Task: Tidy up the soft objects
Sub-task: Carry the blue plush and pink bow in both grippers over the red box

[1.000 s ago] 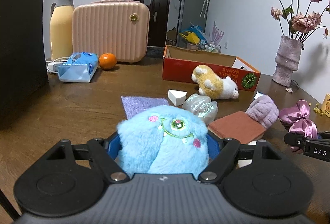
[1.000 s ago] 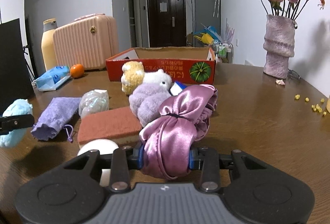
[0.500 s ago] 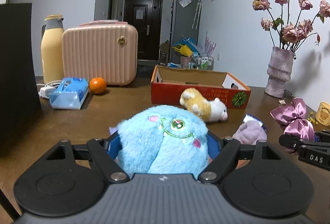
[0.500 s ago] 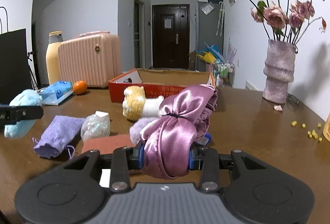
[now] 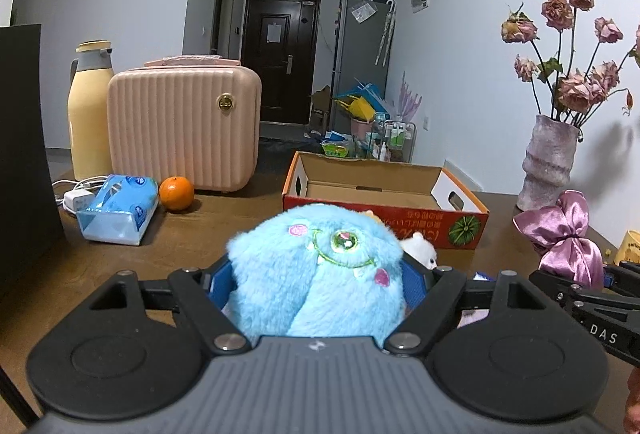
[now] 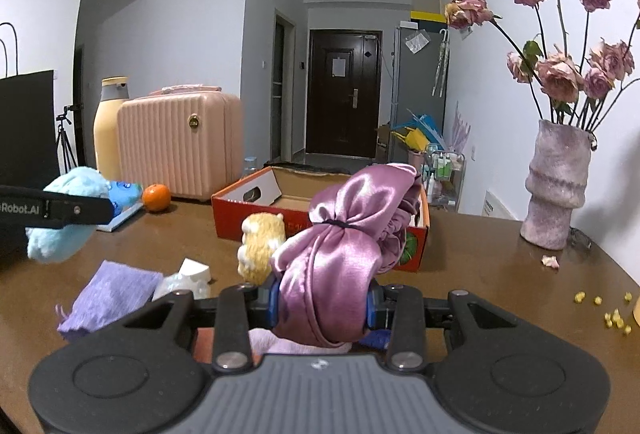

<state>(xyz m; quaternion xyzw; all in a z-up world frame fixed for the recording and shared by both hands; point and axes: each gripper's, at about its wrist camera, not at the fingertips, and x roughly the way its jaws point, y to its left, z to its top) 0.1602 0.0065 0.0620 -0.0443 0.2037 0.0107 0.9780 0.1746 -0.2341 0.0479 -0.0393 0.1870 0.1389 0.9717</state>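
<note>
Flask (image 5: 89, 110): yellow, upright, far ahead and left of the left jaws, beside the suitcase.
Suitcase (image 5: 184, 126): pink, ribbed, upright on the worktop (image 5: 224, 226), well beyond the left jaws.
Tissue pack (image 5: 118, 208): blue, lying ahead-left of the left jaws, just beside an orange (image 5: 176, 193).
Left gripper (image 5: 318, 274): jaws clamped on the blue plush monster (image 5: 320, 270), pads pressed into its fur on both sides; plush held above the worktop, face pointing forward.
Cardboard box (image 5: 384, 194): red-sided, top open, straight ahead of both grippers, beyond the held toys.
Yellow-and-white plush (image 6: 262, 248): lying between the right jaws and the box, apart from both grippers.
Purple pouch (image 6: 110, 294): flat on the worktop, left of the right jaws, below the left gripper.
Right gripper (image 6: 322, 304): jaws nearly closed, pinching the pink satin bundle (image 6: 348, 246), which rises above the pads.
Vase (image 6: 558, 186): with dried roses, far right of the right jaws, well apart.
</note>
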